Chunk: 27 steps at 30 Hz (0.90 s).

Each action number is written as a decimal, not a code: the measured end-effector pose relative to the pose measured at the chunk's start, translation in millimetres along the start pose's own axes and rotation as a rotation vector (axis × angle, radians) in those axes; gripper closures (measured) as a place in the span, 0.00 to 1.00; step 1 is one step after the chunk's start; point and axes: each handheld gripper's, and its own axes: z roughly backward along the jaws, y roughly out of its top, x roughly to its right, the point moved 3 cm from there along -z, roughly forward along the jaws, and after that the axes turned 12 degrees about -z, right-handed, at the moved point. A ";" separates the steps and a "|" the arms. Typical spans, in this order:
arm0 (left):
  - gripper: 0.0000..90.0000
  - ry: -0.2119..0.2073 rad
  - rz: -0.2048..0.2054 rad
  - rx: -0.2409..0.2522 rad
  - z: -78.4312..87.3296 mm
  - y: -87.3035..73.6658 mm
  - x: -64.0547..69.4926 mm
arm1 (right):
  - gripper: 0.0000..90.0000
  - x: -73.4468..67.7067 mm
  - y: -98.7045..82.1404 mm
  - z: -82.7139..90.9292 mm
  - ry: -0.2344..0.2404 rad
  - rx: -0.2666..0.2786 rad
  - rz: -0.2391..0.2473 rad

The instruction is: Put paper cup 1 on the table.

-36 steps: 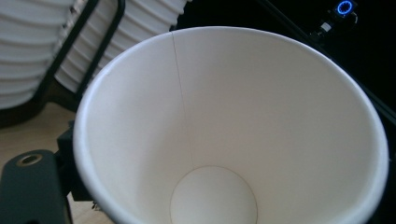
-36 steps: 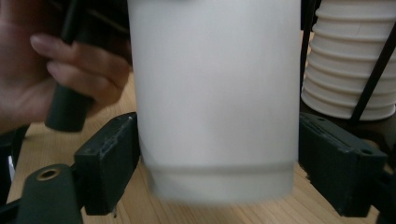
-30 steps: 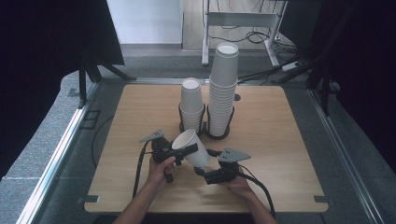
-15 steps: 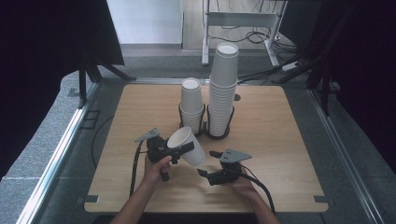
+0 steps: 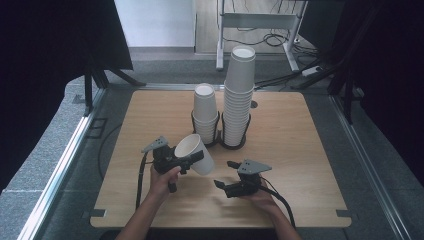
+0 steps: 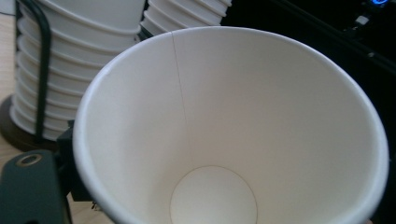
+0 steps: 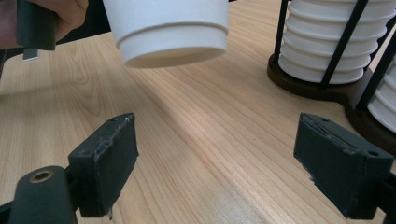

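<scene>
Here, 1 loose cup (image 5: 194, 151) pinched in left tool (image 5: 186, 160), right tool (image 5: 225, 176) spread, 2 cup stacks (image 5: 239, 95) behind.

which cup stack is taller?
The right-hand stack of white paper cups in the black wire holder; it rises well above the shorter left-hand stack beside it.
</scene>
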 end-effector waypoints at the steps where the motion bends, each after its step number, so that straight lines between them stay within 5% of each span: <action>1: 0.15 0.010 -0.004 -0.005 0.6 -0.3 -0.7 | 0.16 0.3 0.1 0.1 -0.002 0.001 0.000; 10: 0.15 0.081 -0.056 -0.030 4.9 -1.1 -6.3 | 0.16 2.3 -1.3 -0.3 -0.011 -0.004 -0.004; 15: 0.15 0.163 -0.114 -0.062 8.9 -2.6 -11.5 | 0.16 3.3 -1.0 0.4 -0.014 0.001 -0.006; 19: 0.15 0.202 -0.131 -0.066 13.0 -2.2 -16.2 | 0.16 3.4 -1.1 0.6 -0.015 -0.001 -0.004; 27: 0.14 0.344 -0.179 -0.124 20.8 -7.0 -28.3 | 0.16 5.1 -1.8 0.5 -0.029 -0.003 0.000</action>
